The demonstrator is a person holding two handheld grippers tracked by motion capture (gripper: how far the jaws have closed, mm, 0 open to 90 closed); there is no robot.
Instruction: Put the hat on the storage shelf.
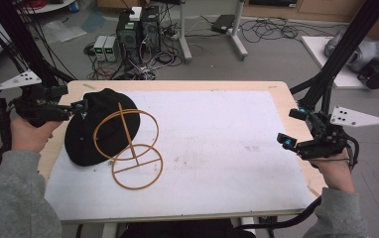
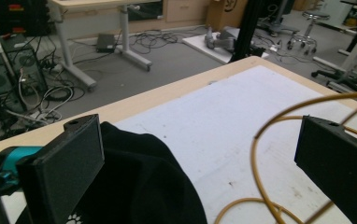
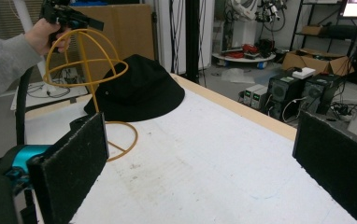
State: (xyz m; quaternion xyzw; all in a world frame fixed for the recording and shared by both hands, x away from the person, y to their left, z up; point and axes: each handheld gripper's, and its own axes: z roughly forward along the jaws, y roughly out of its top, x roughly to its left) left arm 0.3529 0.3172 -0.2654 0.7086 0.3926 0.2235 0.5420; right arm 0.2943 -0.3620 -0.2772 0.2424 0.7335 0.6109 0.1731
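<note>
Left tongs [image 1: 81,105] hover with jaws apart at the rim of the black hat [image 1: 91,134], which lies on the surface [image 1: 227,148] at its left end beside the yellow wire stand [image 1: 130,146], while the right tongs [image 1: 286,126], jaws apart too, hang well off right.

The right tool [image 3: 200,163] has its two black jaws wide apart with nothing between them, over the bare white worktop [image 3: 204,154]. Ahead of it and toward its left jaw lies a black hat [image 3: 139,88], beside a yellow wire stand [image 3: 85,79] whose domed top rises above a ring base resting on the worktop. The hat's brim sits against the stand's upright. Farther off, above the stand, a hand [image 3: 46,35] in a grey sleeve holds the left tool [image 3: 69,14]; whether its jaws touch the wire cannot be told.
</note>
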